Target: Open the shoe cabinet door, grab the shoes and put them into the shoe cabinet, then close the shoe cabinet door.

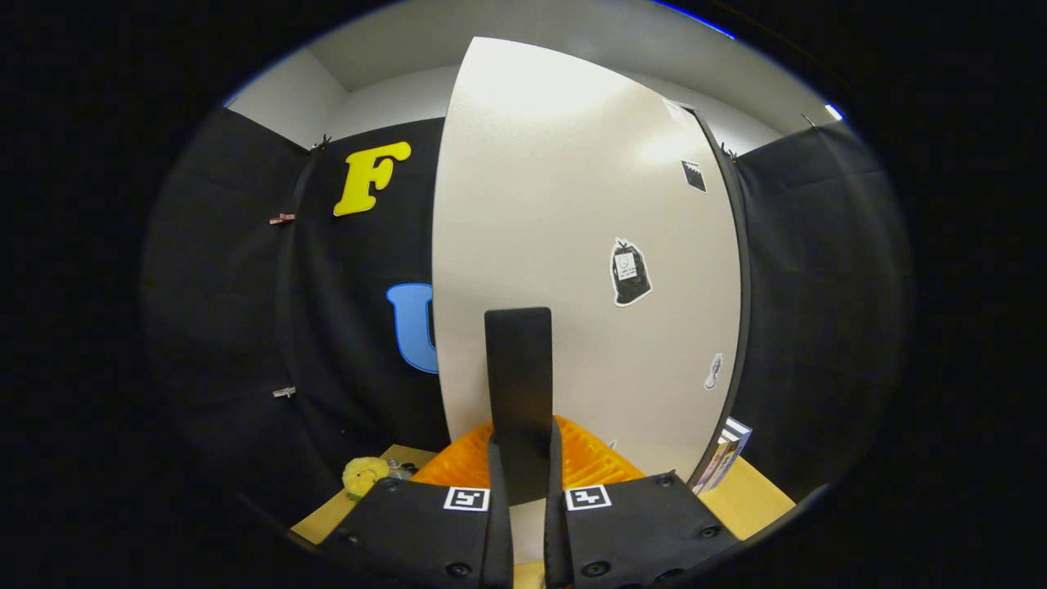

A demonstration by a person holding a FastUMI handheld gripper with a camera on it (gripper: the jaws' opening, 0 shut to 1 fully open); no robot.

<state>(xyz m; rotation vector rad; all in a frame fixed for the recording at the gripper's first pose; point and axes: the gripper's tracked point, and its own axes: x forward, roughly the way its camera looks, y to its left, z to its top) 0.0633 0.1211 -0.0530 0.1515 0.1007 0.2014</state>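
Gripper: my gripper (pixel 519 368) has its fingers drawn together, pads orange, clamped on a flat black handle (pixel 518 372) that stands up between them

Door: the white shoe cabinet door (pixel 572 245) rises just beyond the fingers; it carries a few stickers (pixel 630 272); whether it is ajar or closed I cannot tell

Shoes: none visible to me here

Nearby: a yellow soft toy (pixel 364 474) lies on the wooden table (pixel 752 499) to the left of my fingers; some books (pixel 724 454) stand by the door's right edge

Risk: I judge the handle could slip from my pads if I pull off-axis; a crooked swing could sweep the door's edge into the books
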